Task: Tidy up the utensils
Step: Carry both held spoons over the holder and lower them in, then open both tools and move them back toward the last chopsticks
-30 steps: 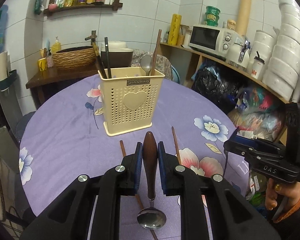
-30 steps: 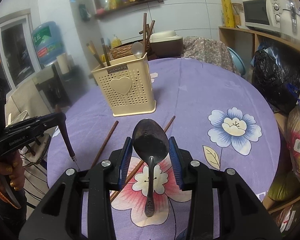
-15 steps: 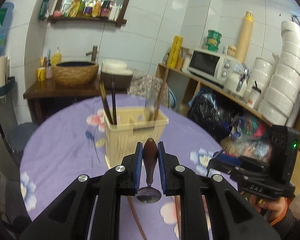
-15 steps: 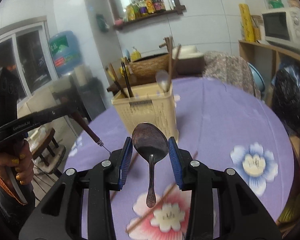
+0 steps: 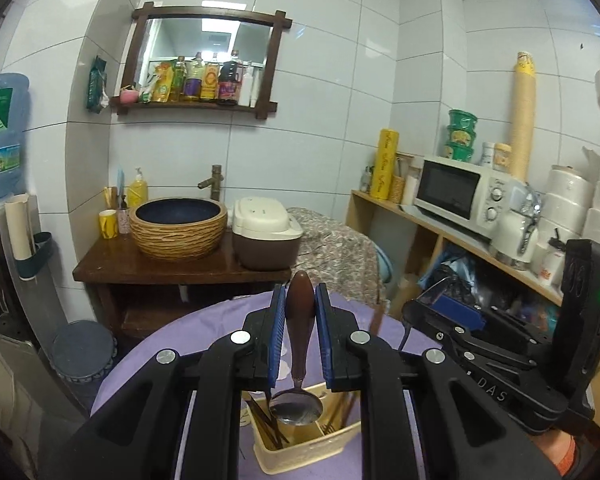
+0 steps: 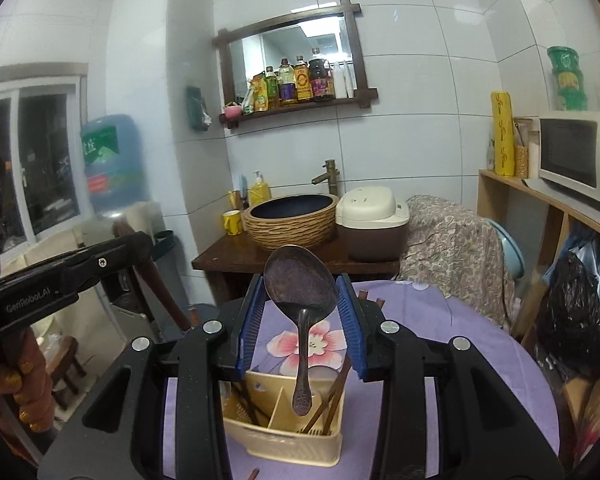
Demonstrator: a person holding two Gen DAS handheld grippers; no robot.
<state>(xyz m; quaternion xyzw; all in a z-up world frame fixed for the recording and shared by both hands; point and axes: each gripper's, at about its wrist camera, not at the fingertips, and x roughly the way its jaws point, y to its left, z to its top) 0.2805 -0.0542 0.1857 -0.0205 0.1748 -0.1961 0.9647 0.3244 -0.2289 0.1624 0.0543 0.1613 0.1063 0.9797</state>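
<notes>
In the left wrist view, the left gripper (image 5: pixel 299 334) is now sitting much higher than a second ago, so the cream holder (image 5: pixel 300 436) is showing below it instead of out in front. Its jaws are squeezing the brown handle of the wooden-handled spoon (image 5: pixel 299 354), whose shiny bowl is hanging just over the holder. Dark chopsticks (image 5: pixel 266 420) are leaning in the holder's left part. In the right wrist view, the right gripper (image 6: pixel 301 320) is also riding higher than before, and the holder (image 6: pixel 286 420) is lying right under it on the purple table (image 6: pixel 480 360). Its jaws are pinching the bowl of the dark metal spoon (image 6: pixel 301 312), whose handle is hanging down over the holder, maybe over the middle part. Brown sticks (image 6: pixel 330 400) are standing in the right part.
</notes>
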